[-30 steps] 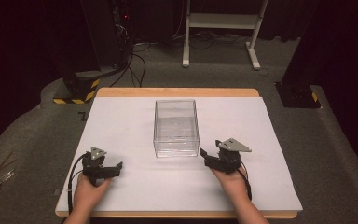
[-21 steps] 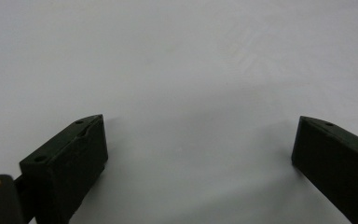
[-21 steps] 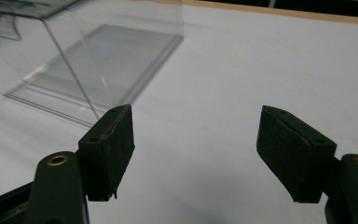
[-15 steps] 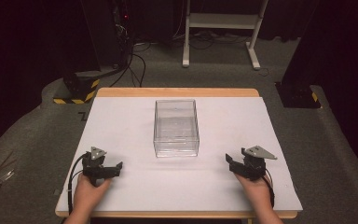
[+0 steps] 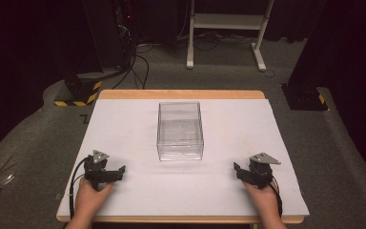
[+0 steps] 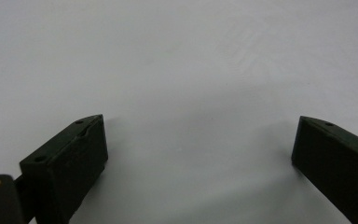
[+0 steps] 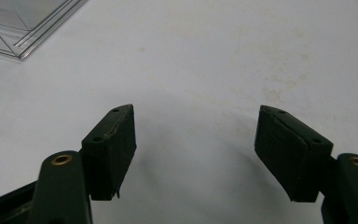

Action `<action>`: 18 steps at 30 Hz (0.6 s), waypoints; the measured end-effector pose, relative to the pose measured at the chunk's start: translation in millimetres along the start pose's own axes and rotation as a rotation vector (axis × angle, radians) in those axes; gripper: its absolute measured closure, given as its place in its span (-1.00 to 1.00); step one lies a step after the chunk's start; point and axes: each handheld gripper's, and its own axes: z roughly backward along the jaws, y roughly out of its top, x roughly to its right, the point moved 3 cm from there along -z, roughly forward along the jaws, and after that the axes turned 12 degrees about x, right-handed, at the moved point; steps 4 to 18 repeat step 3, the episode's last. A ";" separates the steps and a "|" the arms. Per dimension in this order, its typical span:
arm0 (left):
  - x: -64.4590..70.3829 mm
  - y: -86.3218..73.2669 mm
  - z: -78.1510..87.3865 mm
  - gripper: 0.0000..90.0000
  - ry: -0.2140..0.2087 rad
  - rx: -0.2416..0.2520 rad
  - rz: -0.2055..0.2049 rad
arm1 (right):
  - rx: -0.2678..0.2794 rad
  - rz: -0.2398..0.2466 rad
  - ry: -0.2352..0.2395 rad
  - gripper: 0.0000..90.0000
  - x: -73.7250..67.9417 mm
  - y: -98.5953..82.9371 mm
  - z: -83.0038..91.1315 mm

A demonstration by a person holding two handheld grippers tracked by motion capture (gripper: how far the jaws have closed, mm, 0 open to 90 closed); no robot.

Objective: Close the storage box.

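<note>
**Both tools parked, clear box alone at desk centre**

The left tool (image 5: 116, 171) rests low at the near-left of the white desk (image 5: 124, 124), held by the person's left hand (image 5: 89, 195). Its jaws stand wide with nothing between them, and the left gripper view has bare desk surface under them. It points roughly towards the right and slightly away from the person.

In the middle sits the clear plastic box (image 5: 180, 130), upright, open-topped and apparently empty, well apart from both tools.

The right tool (image 5: 238, 170) lies at the near-right, gripped by the right hand (image 5: 262, 193), jaws also wide and empty, pointing left; a corner of the box shows in its gripper view.

This looks like a rest between steps. A next move would call for a reach inward to the box walls.
</note>
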 end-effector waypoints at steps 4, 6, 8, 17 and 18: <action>0.1 0.0 0.0 -0.92 0.002 0.002 0.000 | -0.007 0.013 0.000 -0.34 -1.1 -0.1 -0.4; 0.1 0.0 0.0 -0.92 0.002 0.002 0.000 | -0.007 0.013 0.000 -0.34 -1.1 -0.1 -0.4; 0.1 0.0 0.0 -0.92 0.002 0.002 0.000 | -0.007 0.013 0.000 -0.34 -1.1 -0.1 -0.4; 0.1 0.0 0.0 -0.92 0.002 0.002 0.000 | -0.007 0.013 0.000 -0.34 -1.1 -0.1 -0.4; 0.1 0.0 0.0 -0.92 0.002 0.002 0.000 | -0.007 0.013 0.000 -0.34 -1.1 -0.1 -0.4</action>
